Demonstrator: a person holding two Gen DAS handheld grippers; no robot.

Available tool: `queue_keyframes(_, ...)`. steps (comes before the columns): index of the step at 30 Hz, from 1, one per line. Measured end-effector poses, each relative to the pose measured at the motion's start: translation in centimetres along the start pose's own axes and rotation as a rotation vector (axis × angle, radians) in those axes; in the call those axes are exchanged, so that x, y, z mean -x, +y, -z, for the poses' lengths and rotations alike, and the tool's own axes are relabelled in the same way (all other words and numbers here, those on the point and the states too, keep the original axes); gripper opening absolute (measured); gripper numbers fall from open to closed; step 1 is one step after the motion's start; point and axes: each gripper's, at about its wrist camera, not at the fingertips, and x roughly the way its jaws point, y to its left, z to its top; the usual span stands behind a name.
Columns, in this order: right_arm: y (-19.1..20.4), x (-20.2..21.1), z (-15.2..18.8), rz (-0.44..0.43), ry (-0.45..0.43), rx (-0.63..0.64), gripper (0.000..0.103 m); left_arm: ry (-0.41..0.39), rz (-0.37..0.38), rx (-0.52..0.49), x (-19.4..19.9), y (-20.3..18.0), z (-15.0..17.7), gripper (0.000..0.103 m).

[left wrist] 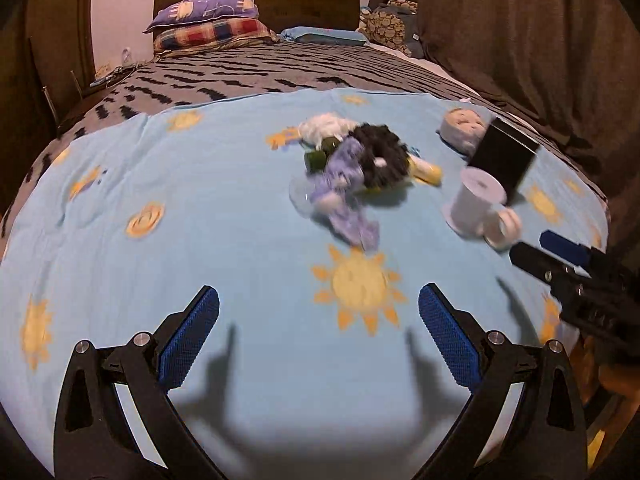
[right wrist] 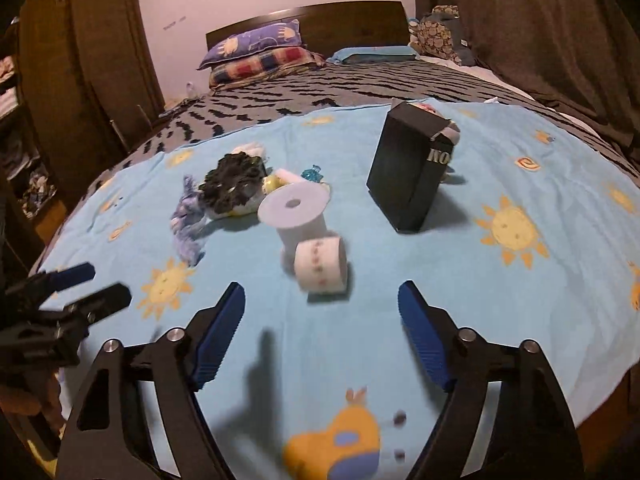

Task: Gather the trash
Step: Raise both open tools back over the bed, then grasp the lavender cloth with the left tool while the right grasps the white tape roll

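Note:
A heap of trash lies on the light blue sun-print sheet (left wrist: 200,240): a black crumpled bag (left wrist: 380,156), white crumpled paper (left wrist: 326,128), a purple wrapper (left wrist: 346,184), a green bottle (left wrist: 318,160) and a yellow item (left wrist: 428,170). The black bag (right wrist: 234,184) and purple wrapper (right wrist: 186,220) also show in the right wrist view. A white spool (right wrist: 298,216) and a small tape roll (right wrist: 320,266) lie just ahead of my right gripper (right wrist: 322,332), which is open and empty. My left gripper (left wrist: 318,340) is open and empty, short of the heap.
A black box (right wrist: 408,172) stands upright right of the spool, with a soft toy (left wrist: 464,128) behind it. Pillows (left wrist: 208,24) and a headboard are at the far end. Brown curtains (left wrist: 520,40) hang right; a wardrobe (right wrist: 80,80) stands left.

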Motion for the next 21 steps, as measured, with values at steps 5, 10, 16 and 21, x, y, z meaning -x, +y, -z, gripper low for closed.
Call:
queue_keyframes(5, 0.4, -1.3, -0.4, 0.007, 0.001, 0.025, 0.070, 0.020, 0.015, 0.005, -3.2, 0.1, -2.3, 0.085)
queue_keyframes(10, 0.3, -2.5, -0.6, -0.001, 0.021, 0.018, 0.053, 0.059, 0.058, 0.022, -6.3, -0.1, -3.6, 0.069)
queue_keyframes(16, 0.0, -2.7, -0.7, 0.000, 0.018, 0.022, 0.027, 0.067, 0.099, 0.026, -7.1, -0.4, -4.0, 0.025)
queue_keyframes(21, 0.0, -1.9, -0.5, -0.004, 0.012, 0.027, 0.026, 0.064, 0.105, 0.020, -6.1, -0.3, -3.4, 0.008)
